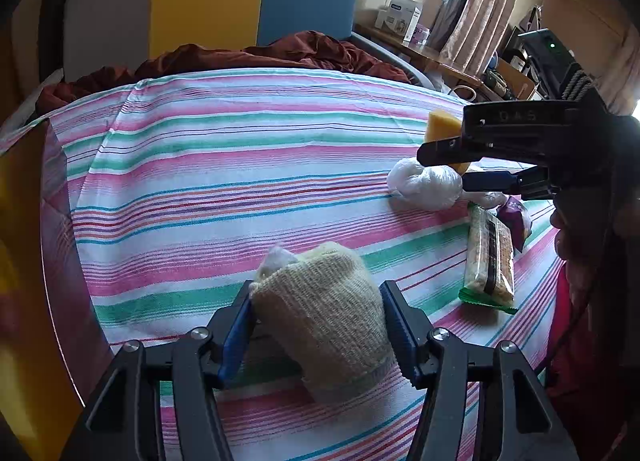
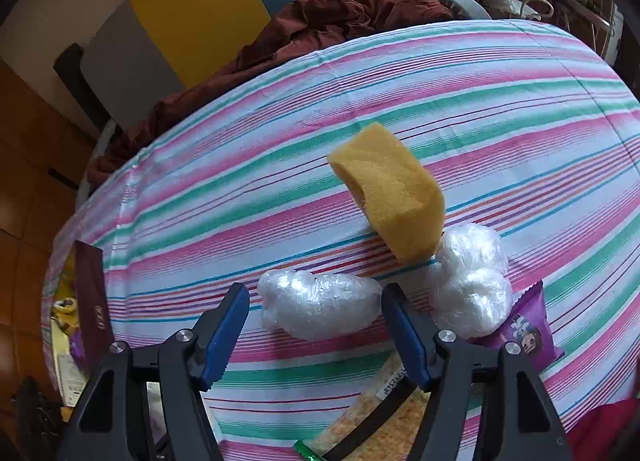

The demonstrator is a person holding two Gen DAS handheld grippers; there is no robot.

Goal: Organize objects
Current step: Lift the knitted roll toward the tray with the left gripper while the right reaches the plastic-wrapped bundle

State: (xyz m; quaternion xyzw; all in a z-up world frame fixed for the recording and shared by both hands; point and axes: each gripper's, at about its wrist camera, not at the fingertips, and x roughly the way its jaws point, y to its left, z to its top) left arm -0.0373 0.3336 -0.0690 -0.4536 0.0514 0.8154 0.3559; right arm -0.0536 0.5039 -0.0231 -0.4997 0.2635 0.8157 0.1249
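Observation:
My left gripper [image 1: 316,297] is shut on a beige knitted bundle [image 1: 328,309] with white stuffing at its tip, held just over the striped cloth [image 1: 224,181]. My right gripper [image 2: 316,305] is open and empty, its jaws standing either side of a white plastic-wrapped bundle [image 2: 320,309] lying on the cloth [image 2: 480,101]. A second white bundle [image 2: 472,277] lies to its right. A yellow sponge [image 2: 392,193] stands tilted behind them. In the left wrist view the right gripper [image 1: 452,165] hovers over a white bundle [image 1: 424,183] and the sponge [image 1: 442,127].
A snack bar packet [image 1: 490,257] and a purple packet [image 1: 518,221] lie at the right; both also show in the right wrist view, the bar [image 2: 376,409] and the purple packet [image 2: 524,329]. A dark red blanket [image 1: 280,53] lies behind the cloth. A brown box [image 2: 94,301] stands at the left edge.

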